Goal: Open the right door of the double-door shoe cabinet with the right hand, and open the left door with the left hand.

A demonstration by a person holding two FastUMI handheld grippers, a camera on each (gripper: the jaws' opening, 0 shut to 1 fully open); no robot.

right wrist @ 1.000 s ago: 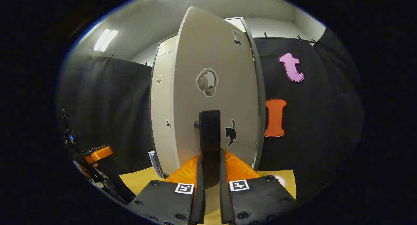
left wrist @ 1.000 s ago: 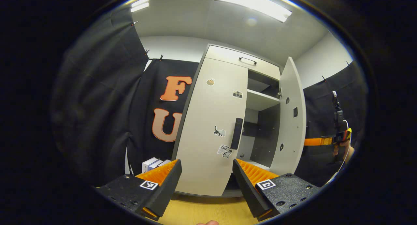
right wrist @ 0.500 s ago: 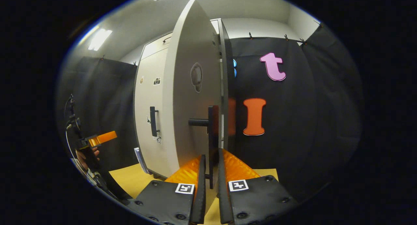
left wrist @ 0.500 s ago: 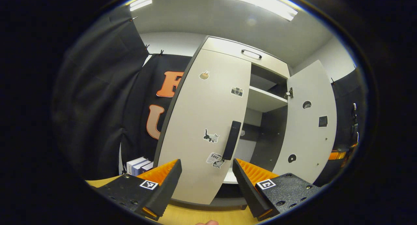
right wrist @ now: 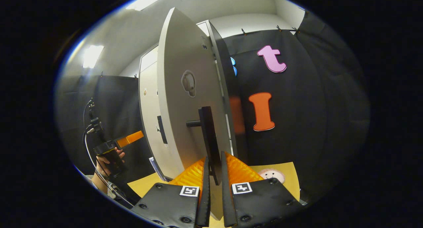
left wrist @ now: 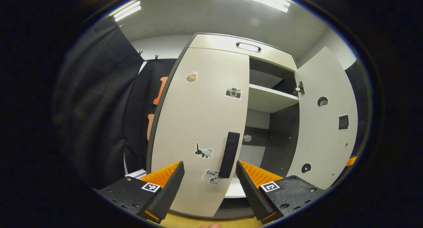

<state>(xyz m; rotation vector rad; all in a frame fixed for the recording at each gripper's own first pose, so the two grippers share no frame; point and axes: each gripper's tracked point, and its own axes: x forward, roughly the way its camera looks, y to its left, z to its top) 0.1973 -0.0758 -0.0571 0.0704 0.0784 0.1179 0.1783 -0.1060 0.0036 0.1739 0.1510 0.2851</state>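
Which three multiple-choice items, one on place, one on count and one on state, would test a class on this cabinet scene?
1. The left handle is: A ahead of the left gripper; B behind it; C in its grip.
2. Stickers on the left door: A two; B four; C seven.
3. The right gripper is: A wide open; B shut on the right handle; C holding a shoe.
A: the handle stands beyond the open fingers. B: toast, camera, cat and a word sticker. B: both fingers press the handle.

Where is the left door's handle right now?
In the left gripper view, the left door's handle stands just ahead of the open left gripper, right of the cat sticker.
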